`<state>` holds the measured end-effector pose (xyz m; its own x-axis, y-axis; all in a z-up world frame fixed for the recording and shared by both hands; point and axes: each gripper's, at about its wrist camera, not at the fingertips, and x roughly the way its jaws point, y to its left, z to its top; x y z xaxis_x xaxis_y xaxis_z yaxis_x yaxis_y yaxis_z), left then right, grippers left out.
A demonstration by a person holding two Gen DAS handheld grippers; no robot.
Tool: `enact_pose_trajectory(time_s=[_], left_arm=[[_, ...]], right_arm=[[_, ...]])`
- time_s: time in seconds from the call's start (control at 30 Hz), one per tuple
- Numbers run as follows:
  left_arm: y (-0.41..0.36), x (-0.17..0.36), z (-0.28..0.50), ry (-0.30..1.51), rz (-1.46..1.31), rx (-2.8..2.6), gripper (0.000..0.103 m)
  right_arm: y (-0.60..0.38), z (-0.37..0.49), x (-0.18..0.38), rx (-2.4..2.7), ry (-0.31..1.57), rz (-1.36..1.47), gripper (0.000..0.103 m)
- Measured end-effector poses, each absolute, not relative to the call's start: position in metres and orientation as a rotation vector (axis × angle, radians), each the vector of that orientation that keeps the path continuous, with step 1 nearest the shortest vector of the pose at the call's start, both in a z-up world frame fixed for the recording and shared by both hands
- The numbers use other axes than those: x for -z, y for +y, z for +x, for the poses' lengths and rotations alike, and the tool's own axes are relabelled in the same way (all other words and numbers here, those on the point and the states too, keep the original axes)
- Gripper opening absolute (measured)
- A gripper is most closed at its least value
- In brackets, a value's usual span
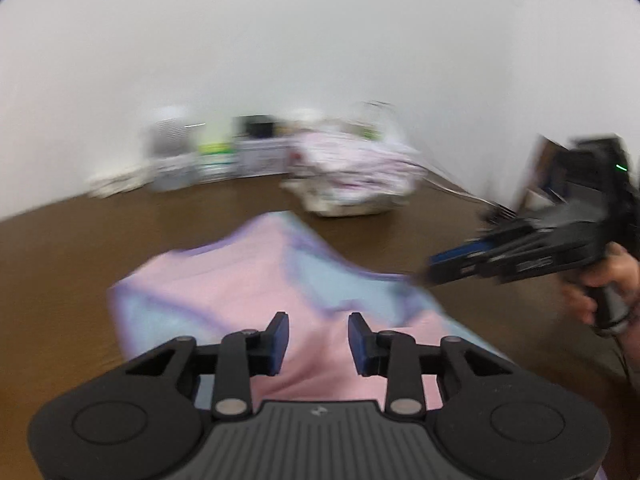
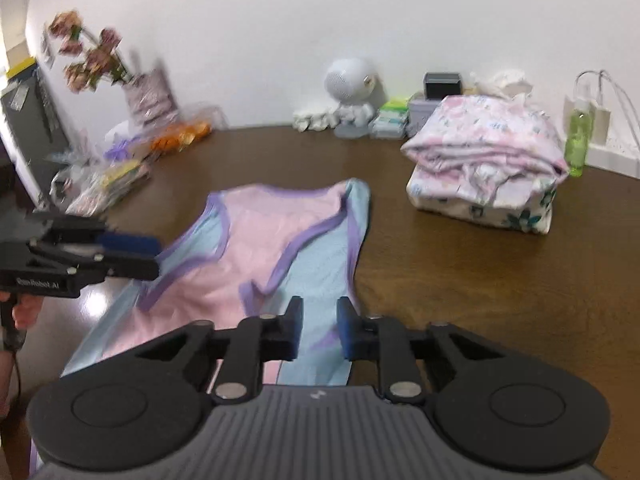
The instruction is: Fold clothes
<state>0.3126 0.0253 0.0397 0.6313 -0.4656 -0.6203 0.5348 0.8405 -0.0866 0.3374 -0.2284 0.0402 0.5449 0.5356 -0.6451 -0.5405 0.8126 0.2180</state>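
Lying flat on table [image 2: 480,280]: pink-blue garment [image 2: 248,248] | left hand-held gripper [image 1: 318,338] parted, empty | right hand-held gripper [image 2: 318,328] parted, empty

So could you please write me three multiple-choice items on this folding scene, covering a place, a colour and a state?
1. Where is the stack of folded floral clothes?
A. right of the pink garment
B. on the garment
C. in a gripper

2. What colour is the trim on the pink garment?
A. green
B. purple
C. black

3. How does the right gripper stand?
A. shut on the stack
B. out of view
C. open, holding nothing

Answers: 1 A, it sits apart on the brown table; 2 B, purple edging; 3 C, a gap shows between the pads.
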Motion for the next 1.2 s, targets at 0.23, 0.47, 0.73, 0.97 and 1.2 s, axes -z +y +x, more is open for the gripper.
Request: enact_pose_trajectory(time_s=[0.23,0.47,0.73,0.97,1.2], left_arm=[[-0.025,0.004,0.331,0.808,0.193,0.632,0.018],[-0.017,0.012,0.324,0.771,0.2,0.637,0.018],[-0.018,0.013,0.321,0.732,0.221,0.648,0.018],[-0.016,0.013,0.321,0.727,0.21,0.655,0.018],[-0.015,0.014,0.321,0.719,0.209,0.656,0.018]], right_arm=[[-0.205,0.332,-0.013,-0.62,0.825,-0.196,0.018],[-0.202,0.342,-0.031,-0.687,0.772,-0.246,0.02],[-0.178,0.368,-0.024,-0.871,0.874,-0.43,0.034],[-0.181,0.376,-0.022,-0.935,0.938,-0.457,0.034],[-0.16,0.35,-0.025,-0.917,0.872,-0.623,0.008]])
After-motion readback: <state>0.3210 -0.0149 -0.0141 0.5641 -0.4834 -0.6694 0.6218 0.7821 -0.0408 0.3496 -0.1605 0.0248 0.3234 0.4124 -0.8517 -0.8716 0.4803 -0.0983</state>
